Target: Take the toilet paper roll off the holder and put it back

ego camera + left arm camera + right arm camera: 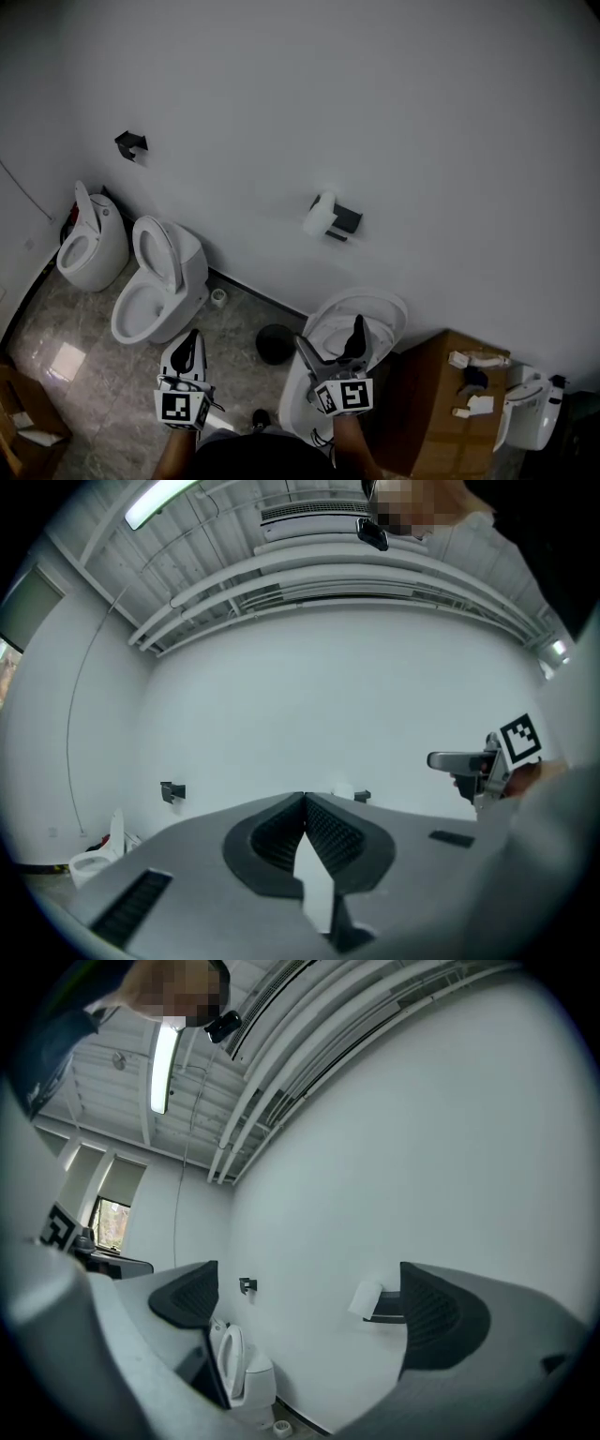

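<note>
We held the left gripper clenched on nothing and the right gripper released and empty, both low in the frame. The roll hung on its holder at centre frame.

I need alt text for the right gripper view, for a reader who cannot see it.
The tongs of the right gripper stand wide open and empty, facing a white wall where a toilet paper roll hangs on a black holder. A white toilet stands lower left.
</note>
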